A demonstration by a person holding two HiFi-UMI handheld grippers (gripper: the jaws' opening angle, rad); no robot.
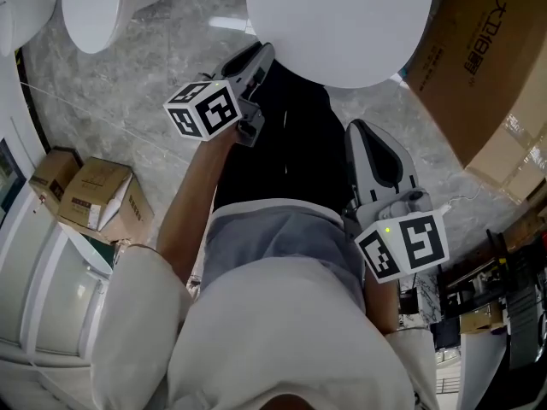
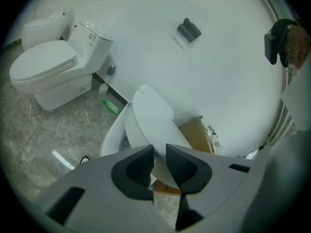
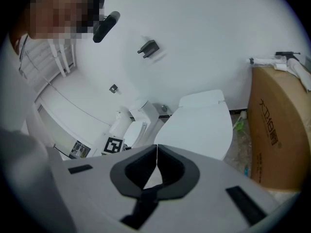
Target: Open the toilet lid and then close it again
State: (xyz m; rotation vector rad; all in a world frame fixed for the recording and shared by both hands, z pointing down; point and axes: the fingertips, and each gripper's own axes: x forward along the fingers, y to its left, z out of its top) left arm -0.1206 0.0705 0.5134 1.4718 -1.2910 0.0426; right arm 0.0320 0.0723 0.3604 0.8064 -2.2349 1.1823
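Note:
The white toilet lid (image 1: 342, 24) fills the top of the head view. In the left gripper view the lid (image 2: 153, 115) stands tilted up off the bowl's rim (image 2: 111, 136), with its front edge running down between my jaws. My left gripper (image 2: 160, 152) is shut on that edge, and the head view shows this left gripper (image 1: 261, 54) at the lid's near left rim. My right gripper (image 1: 363, 131) hangs a little short of the toilet with its jaws shut and nothing in them. In its own view the right gripper (image 3: 156, 147) points at the lid (image 3: 199, 125).
A second toilet (image 2: 48, 69) stands to the left on the marble floor. A big cardboard box (image 1: 487, 67) stands just right of the toilet. Small boxes (image 1: 94, 195) lie at the left. A green bottle (image 2: 111, 106) lies by the wall.

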